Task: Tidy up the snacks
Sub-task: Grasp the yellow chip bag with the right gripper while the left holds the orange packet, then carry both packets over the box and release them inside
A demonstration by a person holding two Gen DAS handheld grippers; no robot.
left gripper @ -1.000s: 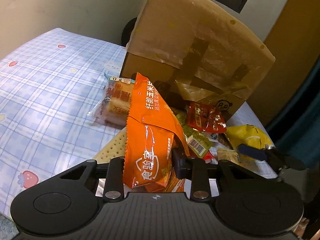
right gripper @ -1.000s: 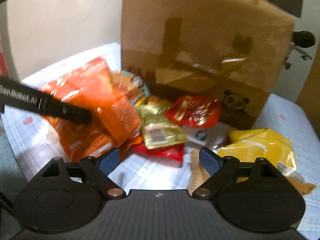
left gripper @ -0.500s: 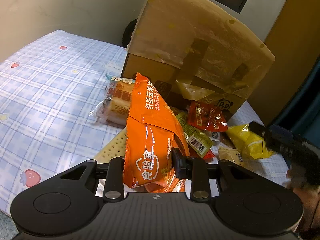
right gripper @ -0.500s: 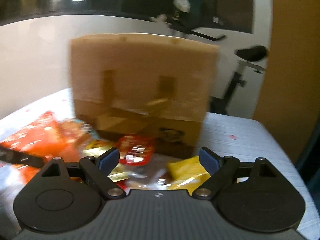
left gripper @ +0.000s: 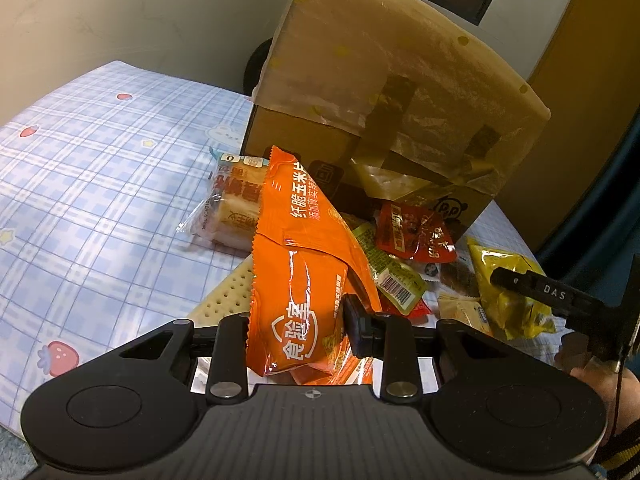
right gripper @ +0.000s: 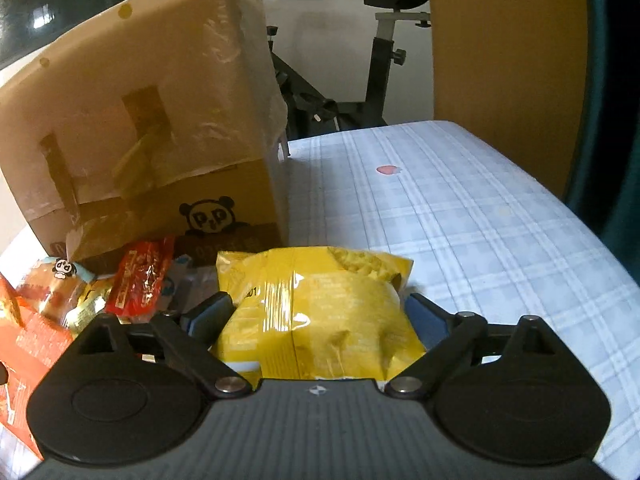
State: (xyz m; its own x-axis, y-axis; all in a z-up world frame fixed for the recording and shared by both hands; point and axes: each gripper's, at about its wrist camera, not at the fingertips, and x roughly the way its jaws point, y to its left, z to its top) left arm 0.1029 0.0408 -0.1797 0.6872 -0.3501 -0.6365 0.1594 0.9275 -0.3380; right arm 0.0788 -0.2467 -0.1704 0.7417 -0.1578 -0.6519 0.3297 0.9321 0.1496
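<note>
While the left hand-held gripper (left gripper: 298,326) squeezes an orange snack bag (left gripper: 304,272), the right hand-held gripper (right gripper: 316,316) opens wide around a yellow snack bag (right gripper: 320,312).

The orange bag stands up between the left fingers, lifted over the pile. A second ago the right one faced the whole pile with nothing between its blue pads (right gripper: 212,312); now it has slid over to the yellow bag, which lies on the checked cloth (right gripper: 460,216) between the pads. I cannot tell if they touch it. The left one has not moved. Behind the snacks stands a big cardboard box (right gripper: 140,128), taped up, and what is inside it cannot be seen. A red packet (right gripper: 140,280) lies just in front of it.
</note>
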